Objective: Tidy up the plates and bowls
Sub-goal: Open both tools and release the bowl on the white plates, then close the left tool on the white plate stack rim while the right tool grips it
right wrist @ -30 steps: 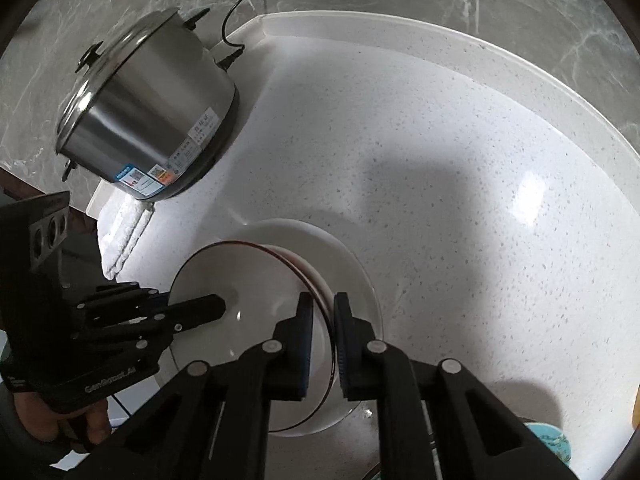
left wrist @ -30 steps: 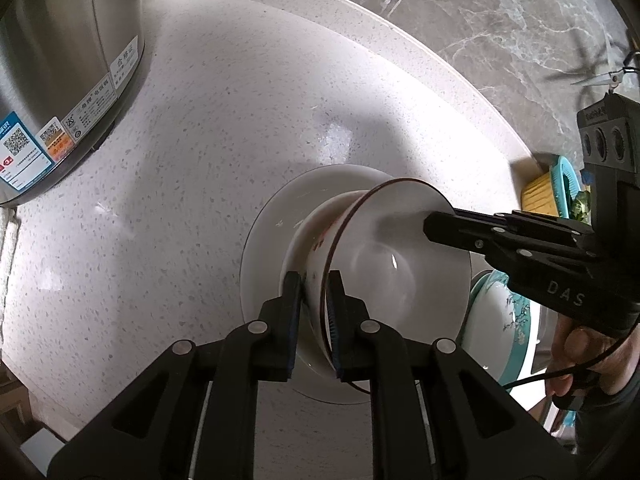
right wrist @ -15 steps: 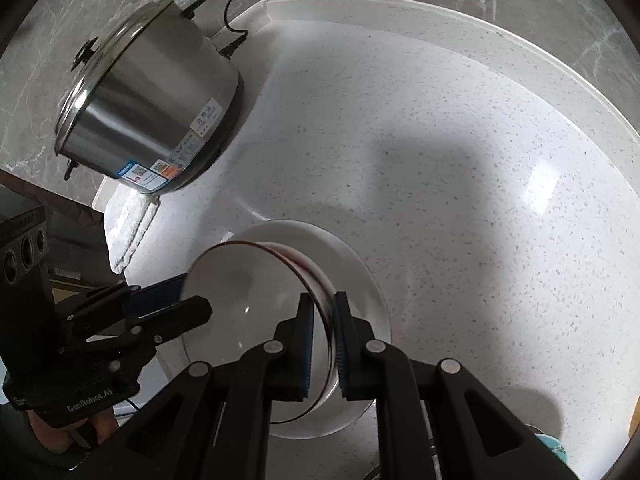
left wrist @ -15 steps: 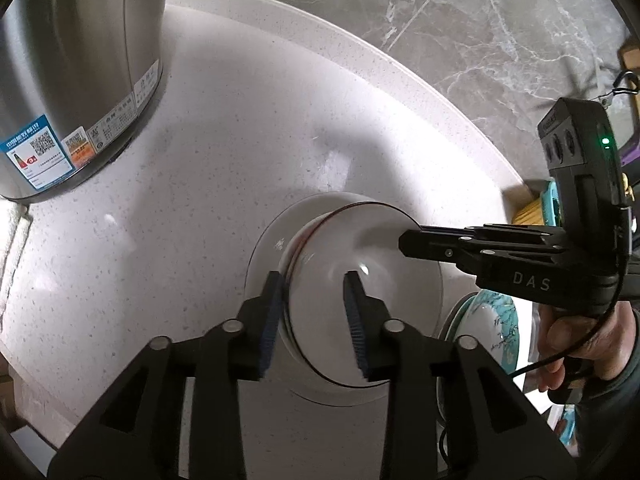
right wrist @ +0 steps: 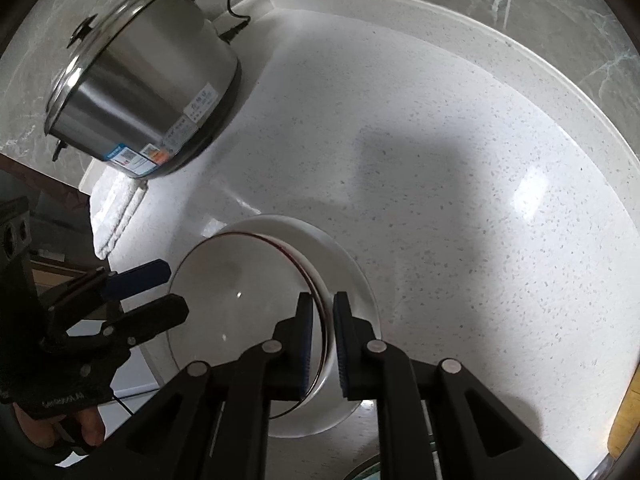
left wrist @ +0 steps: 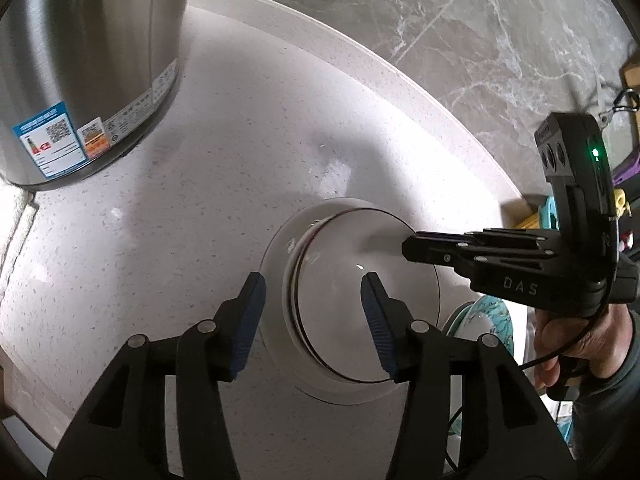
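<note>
A white bowl with a dark red rim (left wrist: 360, 292) sits on a white plate (left wrist: 276, 256) on the speckled counter. My left gripper (left wrist: 312, 300) is open, its blue-padded fingers spread on either side of the bowl's near rim, not touching it. My right gripper (right wrist: 322, 340) is shut on the bowl's rim (right wrist: 316, 300); in the left wrist view it reaches in from the right (left wrist: 412, 246). The bowl (right wrist: 248, 296) and plate (right wrist: 348, 272) also show in the right wrist view, with my left gripper (right wrist: 160, 288) at the bowl's far side.
A steel cooker (left wrist: 80, 68) stands at the back left, also in the right wrist view (right wrist: 148, 92), with a white cloth (right wrist: 116, 212) beside it. A teal-patterned dish (left wrist: 484, 320) lies at the right. A marble wall (left wrist: 480, 40) backs the counter.
My left gripper let go of the bowl's rim, opened wide and drew back a little. My right gripper has stayed shut on the rim, and the bowl has settled level on the plate.
</note>
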`<state>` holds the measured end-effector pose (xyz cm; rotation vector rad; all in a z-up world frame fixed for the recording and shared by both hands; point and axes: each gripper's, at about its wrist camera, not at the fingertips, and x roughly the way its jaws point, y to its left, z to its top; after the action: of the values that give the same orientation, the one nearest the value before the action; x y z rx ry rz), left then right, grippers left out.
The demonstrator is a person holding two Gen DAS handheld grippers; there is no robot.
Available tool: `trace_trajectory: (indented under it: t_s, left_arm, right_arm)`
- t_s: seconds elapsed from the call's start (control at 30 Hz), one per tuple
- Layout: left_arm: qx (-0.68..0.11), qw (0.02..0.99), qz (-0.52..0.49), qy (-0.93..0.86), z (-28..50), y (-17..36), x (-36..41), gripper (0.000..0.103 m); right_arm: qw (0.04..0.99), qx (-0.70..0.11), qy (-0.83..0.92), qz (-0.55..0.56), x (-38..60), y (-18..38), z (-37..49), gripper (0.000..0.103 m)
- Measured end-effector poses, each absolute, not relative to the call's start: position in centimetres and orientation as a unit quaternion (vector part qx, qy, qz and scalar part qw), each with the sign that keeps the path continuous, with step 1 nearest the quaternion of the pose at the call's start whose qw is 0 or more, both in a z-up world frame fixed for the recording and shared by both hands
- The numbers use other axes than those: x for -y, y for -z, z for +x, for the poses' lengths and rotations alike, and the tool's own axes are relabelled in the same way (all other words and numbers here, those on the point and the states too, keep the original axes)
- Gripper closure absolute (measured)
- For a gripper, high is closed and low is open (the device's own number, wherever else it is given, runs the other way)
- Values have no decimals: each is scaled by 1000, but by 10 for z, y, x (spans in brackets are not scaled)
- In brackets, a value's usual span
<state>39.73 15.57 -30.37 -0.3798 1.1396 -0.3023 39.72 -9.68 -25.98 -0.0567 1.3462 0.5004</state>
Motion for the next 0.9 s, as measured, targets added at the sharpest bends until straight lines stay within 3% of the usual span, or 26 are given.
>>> trace_trajectory:
  t_s: [0.23, 0.37, 0.47, 0.57, 0.9]
  left_arm:
    - [-536, 812, -194, 125, 392, 309, -170, 55]
    - [-531, 814, -199, 124, 391, 309, -175, 55]
    - [-525, 816, -209, 122, 387, 309, -183, 50]
    - [-521, 817, -214, 126, 382, 308, -195, 50]
    - [-546, 810, -160, 142, 371, 328, -213, 50]
  right_arm:
    - [752, -618, -230, -9, 102, 260, 397, 91]
    - [755, -616, -225, 17, 114, 257, 396, 67]
    - [761, -603, -236, 44, 128, 248, 394, 62]
    - [778, -586, -220, 63, 151, 240, 394, 43]
    - [763, -614, -186, 77, 193, 271, 388, 43]
